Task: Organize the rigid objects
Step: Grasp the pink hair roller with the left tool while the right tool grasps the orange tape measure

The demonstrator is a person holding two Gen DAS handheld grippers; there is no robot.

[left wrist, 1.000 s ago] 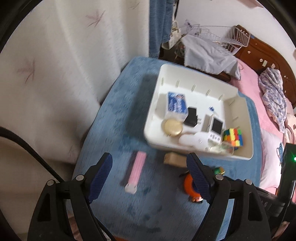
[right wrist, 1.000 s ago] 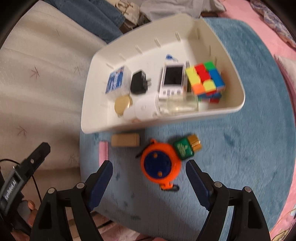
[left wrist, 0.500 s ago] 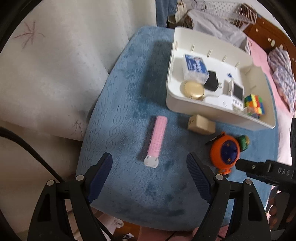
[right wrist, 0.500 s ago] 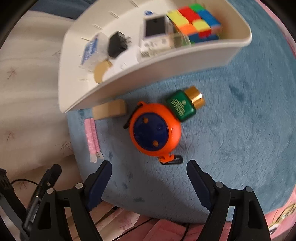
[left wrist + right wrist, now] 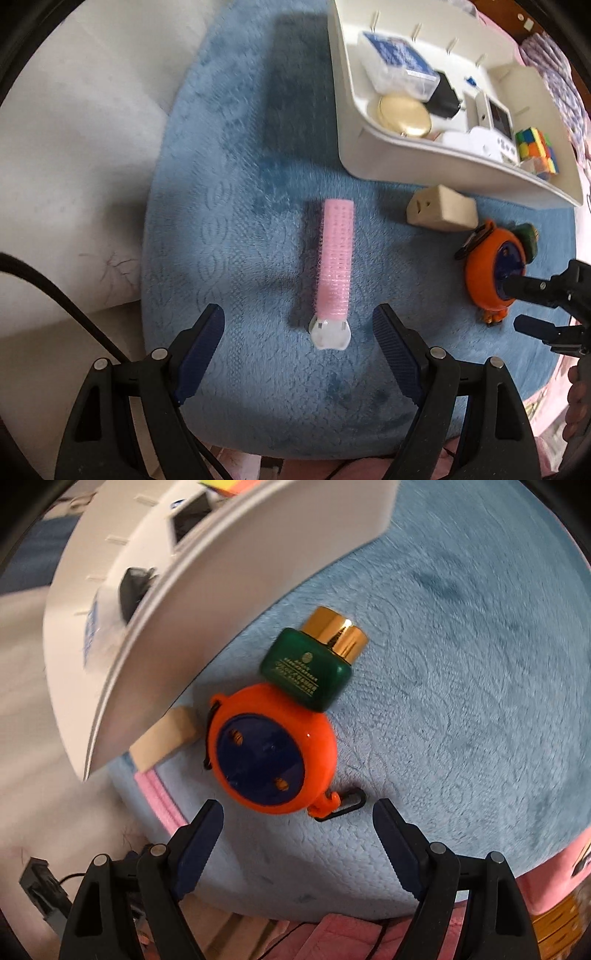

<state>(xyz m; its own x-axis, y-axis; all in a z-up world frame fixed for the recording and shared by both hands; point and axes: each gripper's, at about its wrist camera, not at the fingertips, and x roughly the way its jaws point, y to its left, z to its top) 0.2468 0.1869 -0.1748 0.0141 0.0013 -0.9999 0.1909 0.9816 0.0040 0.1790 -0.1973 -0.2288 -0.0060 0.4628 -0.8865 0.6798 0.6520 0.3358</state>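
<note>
We have both claws spread wide and holding nothing. Left claw (image 5: 298, 325) hangs over the pink hair roller (image 5: 334, 264), which lies flat on the blue mat (image 5: 229, 177), white end cap (image 5: 330, 333) toward us and roughly between the two fingers but not touched. Right claw (image 5: 297, 819) sits just short of the orange tape measure (image 5: 273, 755), whose black clip loop (image 5: 347, 802) points at the gap between the fingers. Green bottle with gold cap (image 5: 314, 664) leans against the far side of the tape measure, touching it. Beige block (image 5: 441, 213) lies beside the white bin (image 5: 424, 162), just outside its near wall. The bin already holds a blue-label box (image 5: 399, 62), gold compact (image 5: 404, 116), black plug (image 5: 445, 98), a small white device with a screen (image 5: 496, 118) and a colour cube (image 5: 535, 149). We judge the step as approach-to-grasp for the items left outside the bin, four by our count: roller, block, tape measure, bottle. Next move for the left calls for dropping lower and closing across the roller's narrow width near the cap end; it's light and bristly, may roll. Right needs to straddle the tape measure's round body, which nearly fills the opening, and avoid nudging the bottle. Then lift over the bin wall and release inside.
</note>
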